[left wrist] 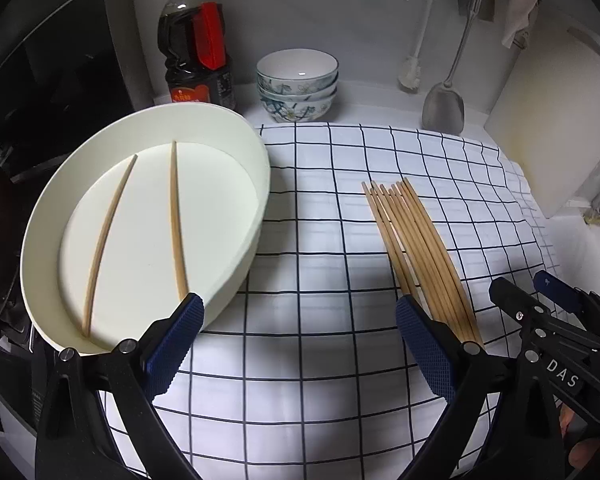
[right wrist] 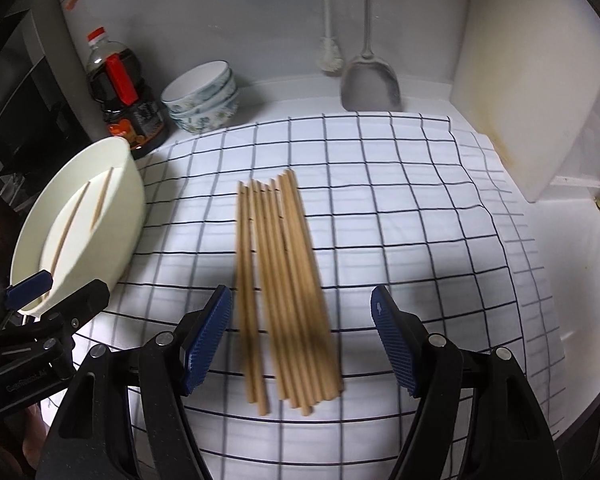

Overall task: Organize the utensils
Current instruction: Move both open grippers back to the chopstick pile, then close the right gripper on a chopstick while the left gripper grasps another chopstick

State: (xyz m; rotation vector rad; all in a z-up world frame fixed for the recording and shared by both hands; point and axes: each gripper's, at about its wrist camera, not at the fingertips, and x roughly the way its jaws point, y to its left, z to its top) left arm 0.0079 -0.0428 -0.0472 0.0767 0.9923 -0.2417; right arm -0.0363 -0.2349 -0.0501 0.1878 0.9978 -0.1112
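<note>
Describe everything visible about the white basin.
The basin is an oval, cream-white tub, plastic by its look, with a flat floor and tall plain walls. It stands upright on the counter at the left edge of the checked cloth, in front of the dark bottle. Two chopsticks lie apart on its floor, roughly lengthwise; nothing else is in it. In the left wrist view a fingertip overlaps its near rim; whether they touch cannot be told.
</note>
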